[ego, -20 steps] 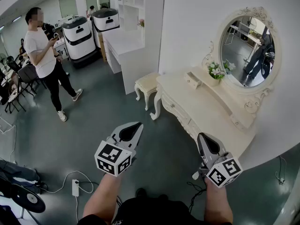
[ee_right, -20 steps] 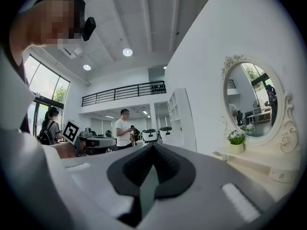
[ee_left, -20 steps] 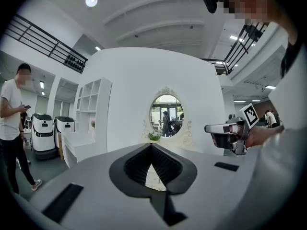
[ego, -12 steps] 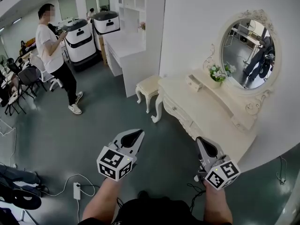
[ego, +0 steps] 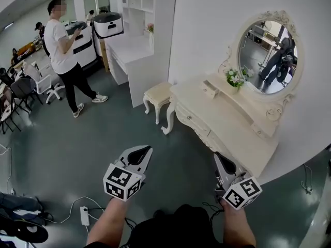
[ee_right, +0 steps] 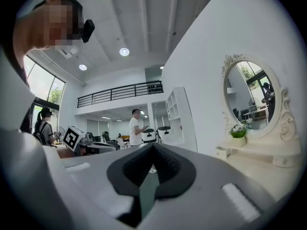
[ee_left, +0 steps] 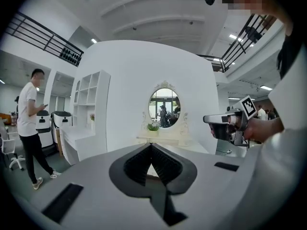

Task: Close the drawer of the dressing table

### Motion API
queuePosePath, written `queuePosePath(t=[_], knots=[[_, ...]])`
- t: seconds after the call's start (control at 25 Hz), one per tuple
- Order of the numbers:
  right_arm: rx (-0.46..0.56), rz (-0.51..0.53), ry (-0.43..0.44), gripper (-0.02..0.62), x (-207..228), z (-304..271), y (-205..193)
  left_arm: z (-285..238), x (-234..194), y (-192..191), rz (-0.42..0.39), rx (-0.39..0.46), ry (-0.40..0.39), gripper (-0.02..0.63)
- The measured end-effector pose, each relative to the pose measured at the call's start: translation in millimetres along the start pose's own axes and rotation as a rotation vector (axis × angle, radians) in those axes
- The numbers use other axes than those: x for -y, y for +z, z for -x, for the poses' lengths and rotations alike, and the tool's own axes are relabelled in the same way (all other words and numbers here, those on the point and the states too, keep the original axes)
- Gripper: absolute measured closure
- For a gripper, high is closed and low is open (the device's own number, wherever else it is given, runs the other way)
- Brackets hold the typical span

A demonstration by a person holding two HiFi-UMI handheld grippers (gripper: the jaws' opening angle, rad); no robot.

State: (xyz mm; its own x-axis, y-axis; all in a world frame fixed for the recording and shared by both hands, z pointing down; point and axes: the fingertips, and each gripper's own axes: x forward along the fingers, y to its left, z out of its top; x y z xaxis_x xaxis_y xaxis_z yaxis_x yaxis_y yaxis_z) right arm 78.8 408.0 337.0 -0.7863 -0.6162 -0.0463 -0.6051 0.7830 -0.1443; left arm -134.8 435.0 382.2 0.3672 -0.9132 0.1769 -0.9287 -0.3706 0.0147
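Cream dressing table [ego: 232,130] sits slightly nearer, small drawer [ego: 209,89] still jutting out; left gripper [ego: 146,150] and right gripper [ego: 219,156], both clenched empty, remain well short

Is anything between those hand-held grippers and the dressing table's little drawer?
Nothing visible. Only bare floor separates the left hand-held gripper and right hand-held gripper from the dressing table and its drawer; the stool stands aside.

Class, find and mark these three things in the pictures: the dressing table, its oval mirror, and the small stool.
dressing table [ego: 223,113]: head view, on the bare tabletop.
mirror [ego: 269,53]: head view, on the middle of the glass.
stool [ego: 158,92]: head view, on the seat top.
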Motion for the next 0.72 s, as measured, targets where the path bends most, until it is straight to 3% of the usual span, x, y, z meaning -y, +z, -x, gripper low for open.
queuePosePath(t=[0.4,0.72], knots=[[-0.006,-0.041,-0.032,0.584,28.7,-23.4,-5.4,-23.3,-30.4,-5.3,0.052,0.002,0.010,0.600],[-0.050,-0.023,-0.021,0.584,83.9,-76.5,-21.0,-96.1,-52.9,-12.0,0.065,-0.048,0.011,0.600]])
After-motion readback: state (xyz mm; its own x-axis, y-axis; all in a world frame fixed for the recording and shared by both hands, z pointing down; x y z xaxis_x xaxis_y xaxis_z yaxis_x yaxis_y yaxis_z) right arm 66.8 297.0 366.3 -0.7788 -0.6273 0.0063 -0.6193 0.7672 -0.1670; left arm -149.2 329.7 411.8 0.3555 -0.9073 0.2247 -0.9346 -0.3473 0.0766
